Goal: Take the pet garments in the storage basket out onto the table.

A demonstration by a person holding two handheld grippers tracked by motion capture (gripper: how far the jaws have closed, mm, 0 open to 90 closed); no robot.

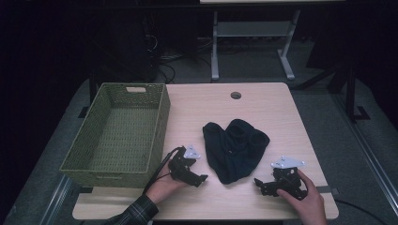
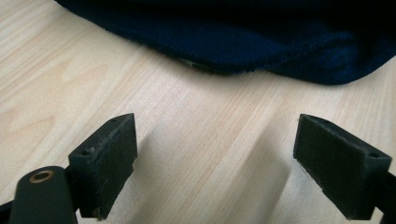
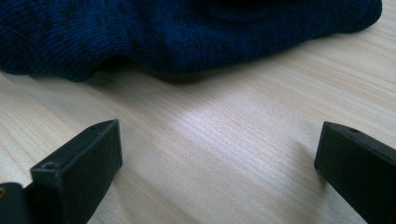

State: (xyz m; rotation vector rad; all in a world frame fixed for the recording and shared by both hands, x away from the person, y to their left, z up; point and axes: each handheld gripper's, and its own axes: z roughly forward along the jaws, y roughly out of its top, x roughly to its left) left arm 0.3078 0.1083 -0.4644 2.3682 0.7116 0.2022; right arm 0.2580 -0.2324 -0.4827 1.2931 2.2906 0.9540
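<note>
A dark navy knitted garment (image 1: 234, 147) lies crumpled in the middle of the light wooden table (image 1: 263, 105). My left gripper (image 1: 201, 180) rests low on the table just left of the cloth, held in a hand with a plaid sleeve. Its jaws stand wide apart with bare wood between them, and the garment's edge (image 2: 243, 42) lies a short way ahead. My right gripper (image 1: 259, 184) sits on the table to the cloth's right. It is open too, facing the knitted fabric (image 3: 187, 32) with nothing between its pads.
A green woven basket (image 1: 162, 117) with nothing in it stands at the table's left side, close to my left hand. A round cable hole (image 1: 235, 95) is near the far edge. A white desk frame (image 1: 253, 33) stands on the floor behind.
</note>
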